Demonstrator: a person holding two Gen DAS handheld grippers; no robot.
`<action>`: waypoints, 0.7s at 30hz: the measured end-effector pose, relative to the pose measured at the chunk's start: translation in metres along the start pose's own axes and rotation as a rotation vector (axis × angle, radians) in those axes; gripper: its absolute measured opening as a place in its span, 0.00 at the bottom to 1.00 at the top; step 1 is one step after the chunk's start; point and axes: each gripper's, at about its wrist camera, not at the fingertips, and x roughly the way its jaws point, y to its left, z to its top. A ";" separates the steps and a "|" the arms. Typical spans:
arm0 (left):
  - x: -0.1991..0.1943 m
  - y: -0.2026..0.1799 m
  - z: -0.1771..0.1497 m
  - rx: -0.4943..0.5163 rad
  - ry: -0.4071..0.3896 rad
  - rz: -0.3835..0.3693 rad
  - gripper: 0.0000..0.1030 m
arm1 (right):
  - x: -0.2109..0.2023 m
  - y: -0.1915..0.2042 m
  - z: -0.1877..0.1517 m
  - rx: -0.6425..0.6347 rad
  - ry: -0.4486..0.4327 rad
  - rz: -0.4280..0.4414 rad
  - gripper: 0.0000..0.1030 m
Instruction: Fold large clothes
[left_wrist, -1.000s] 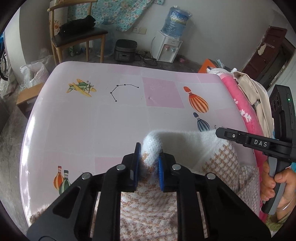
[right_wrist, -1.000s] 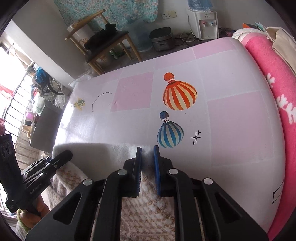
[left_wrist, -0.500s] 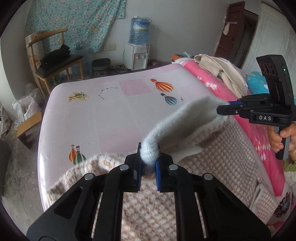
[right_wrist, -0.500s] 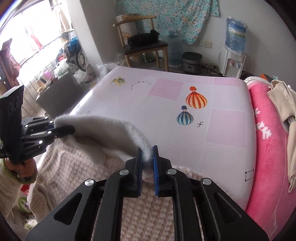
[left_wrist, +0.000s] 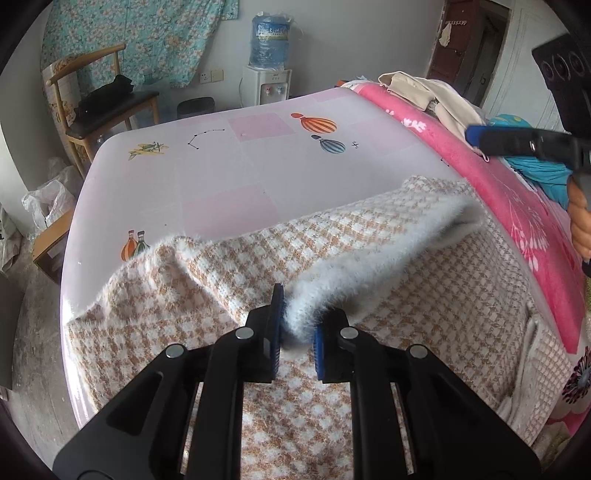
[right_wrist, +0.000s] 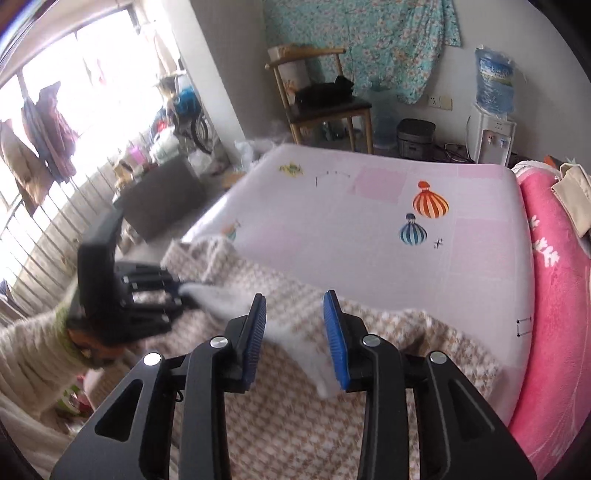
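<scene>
A beige-and-white checked knit garment (left_wrist: 406, 258) with a white fuzzy inside lies over the near part of the pink bed sheet (left_wrist: 221, 166). My left gripper (left_wrist: 297, 332) is shut on its fuzzy hem, which runs folded back over the checked cloth toward the right. The right gripper (left_wrist: 474, 136) hovers above the pink blanket, apart from the cloth. In the right wrist view the right gripper (right_wrist: 295, 314) has its jaws opening. The white hem (right_wrist: 291, 336) sags loose below and between the pads, which do not press it. The left gripper (right_wrist: 173, 291) holds the hem's other end.
A pink flowered blanket (left_wrist: 517, 206) with a cream garment (left_wrist: 424, 92) on it borders the sheet on the right. Beyond the bed stand a wooden chair (left_wrist: 107, 107), a water dispenser (left_wrist: 267, 85) and a rice cooker (right_wrist: 415, 138). Bags and a box sit on the floor at left.
Both grippers pulled the fuzzy hem back over the garment toward the near side. The right gripper then let go of it and lifted away; the left still grips it.
</scene>
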 end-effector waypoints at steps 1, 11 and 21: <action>0.000 0.000 0.000 -0.003 0.000 0.000 0.13 | 0.006 -0.004 0.008 0.024 -0.009 0.016 0.31; -0.046 -0.007 -0.022 0.036 0.032 -0.035 0.18 | 0.109 0.008 -0.029 0.003 0.254 0.027 0.30; -0.019 -0.008 0.039 -0.018 -0.045 -0.065 0.22 | 0.104 0.017 -0.044 0.006 0.206 0.008 0.30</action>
